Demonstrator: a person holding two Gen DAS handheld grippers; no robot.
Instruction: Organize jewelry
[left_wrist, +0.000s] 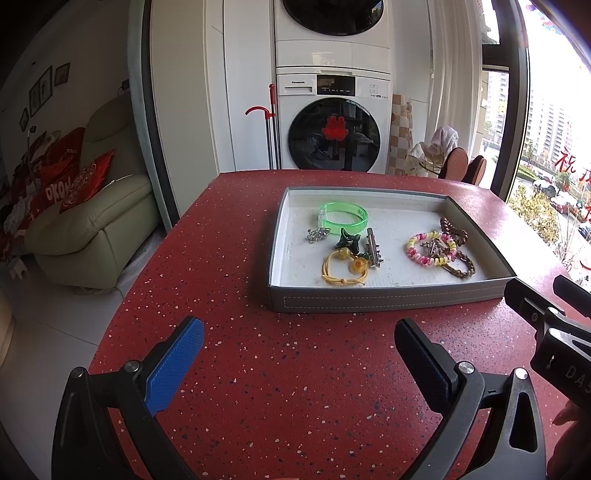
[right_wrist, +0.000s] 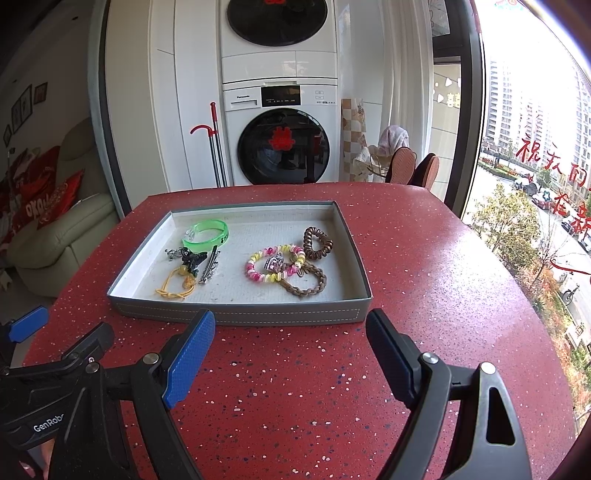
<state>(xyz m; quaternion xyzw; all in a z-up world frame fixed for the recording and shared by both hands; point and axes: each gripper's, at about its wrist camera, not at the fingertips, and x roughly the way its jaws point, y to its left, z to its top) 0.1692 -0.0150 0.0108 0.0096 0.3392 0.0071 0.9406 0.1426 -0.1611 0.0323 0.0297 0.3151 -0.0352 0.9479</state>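
Observation:
A grey tray (left_wrist: 388, 299) (right_wrist: 240, 317) stands on the red speckled table. It holds a green bangle (left_wrist: 343, 217) (right_wrist: 206, 233), a yellow cord bracelet (left_wrist: 341, 267) (right_wrist: 176, 286), a dark claw clip (left_wrist: 347, 240) (right_wrist: 194, 257), silver clips (left_wrist: 373, 249) (right_wrist: 209, 267), a pink-yellow coil bracelet (left_wrist: 430, 249) (right_wrist: 275, 263), a brown coil tie (left_wrist: 453, 229) (right_wrist: 317, 239) and a brown braided bracelet (left_wrist: 461, 266) (right_wrist: 306, 282). My left gripper (left_wrist: 299, 347) is open and empty in front of the tray. My right gripper (right_wrist: 290, 339) is open and empty just before the tray's front wall.
The red table (left_wrist: 295, 387) (right_wrist: 443, 295) ends at left above a white floor and at right by a window. A stacked washer and dryer (left_wrist: 332, 122) stand behind it, and a sofa (left_wrist: 92, 221) at left. The right gripper's body (left_wrist: 546, 325) shows at the right edge.

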